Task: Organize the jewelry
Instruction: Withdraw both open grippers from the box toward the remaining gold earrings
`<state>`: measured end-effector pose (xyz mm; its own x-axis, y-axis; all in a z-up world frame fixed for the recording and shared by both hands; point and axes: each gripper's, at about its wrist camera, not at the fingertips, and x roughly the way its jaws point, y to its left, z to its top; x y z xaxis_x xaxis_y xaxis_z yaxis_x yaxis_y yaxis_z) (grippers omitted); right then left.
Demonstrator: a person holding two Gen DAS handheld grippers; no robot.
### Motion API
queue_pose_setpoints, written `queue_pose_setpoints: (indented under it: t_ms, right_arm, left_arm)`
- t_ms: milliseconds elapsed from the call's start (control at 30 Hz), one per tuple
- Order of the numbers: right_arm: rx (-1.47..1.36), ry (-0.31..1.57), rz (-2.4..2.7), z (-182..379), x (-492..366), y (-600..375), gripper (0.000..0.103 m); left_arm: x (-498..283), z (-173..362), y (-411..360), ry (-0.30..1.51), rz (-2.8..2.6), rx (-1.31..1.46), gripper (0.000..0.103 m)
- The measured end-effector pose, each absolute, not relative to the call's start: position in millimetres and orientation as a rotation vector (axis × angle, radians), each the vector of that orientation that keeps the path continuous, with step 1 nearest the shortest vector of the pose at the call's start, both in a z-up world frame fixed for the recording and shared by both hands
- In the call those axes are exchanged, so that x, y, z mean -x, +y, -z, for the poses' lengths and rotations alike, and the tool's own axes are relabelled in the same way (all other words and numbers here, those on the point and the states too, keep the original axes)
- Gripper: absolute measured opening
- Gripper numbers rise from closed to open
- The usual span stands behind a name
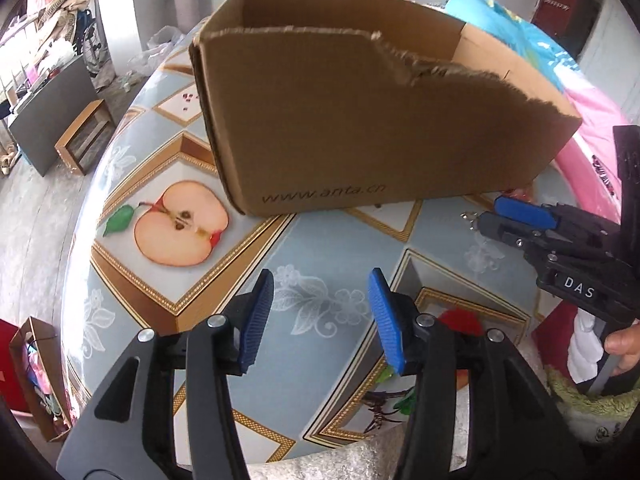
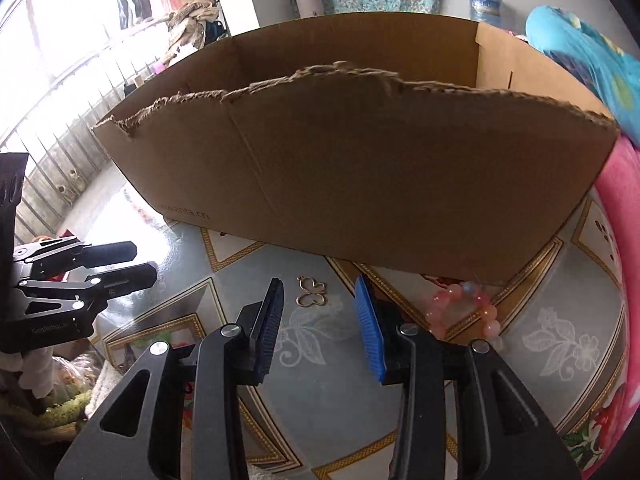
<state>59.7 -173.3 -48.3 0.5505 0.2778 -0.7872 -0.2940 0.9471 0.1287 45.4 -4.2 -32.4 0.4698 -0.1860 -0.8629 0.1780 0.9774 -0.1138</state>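
We are holding our left gripper [image 1: 322, 316] with fingers spread and nothing between them, above the patterned tablecloth [image 1: 328, 240] before the torn cardboard box [image 1: 360, 120]. Our right gripper [image 2: 320, 320] is also hanging with fingers parted and empty, the gold butterfly pendant [image 2: 310, 292] lying just beyond its tips, the pink bead bracelet [image 2: 464, 312] resting near the box's base

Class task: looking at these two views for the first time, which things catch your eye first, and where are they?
A torn cardboard box fills the back of the patterned table. In front of it lie a gold butterfly pendant and, to its right, a pink bead bracelet. The right claw is open just before the pendant.
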Motion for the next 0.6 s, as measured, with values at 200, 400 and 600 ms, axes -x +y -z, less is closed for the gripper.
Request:
queue_pose_setpoints:
  t_ms: [200,400,600]
  right_arm:
    - [0.088,0.913,-0.304,53.3,-67.0,-159.3,0.033]
    - [0.090,0.927,-0.319,51.3,-63.2,-150.1,0.012]
    - [-0.003,0.974,-0.406,52.2,-55.0,-147.7,0.011]
  left_arm:
    - [-45.0,38.0,-11.3,1.069,0.180,-0.050,0.062]
    - [-43.6,40.4,-19.1,1.072,0.179,-0.082,0.070]
    - [-45.3,40.7,-25.8,1.071,0.177,-0.084,0.070]
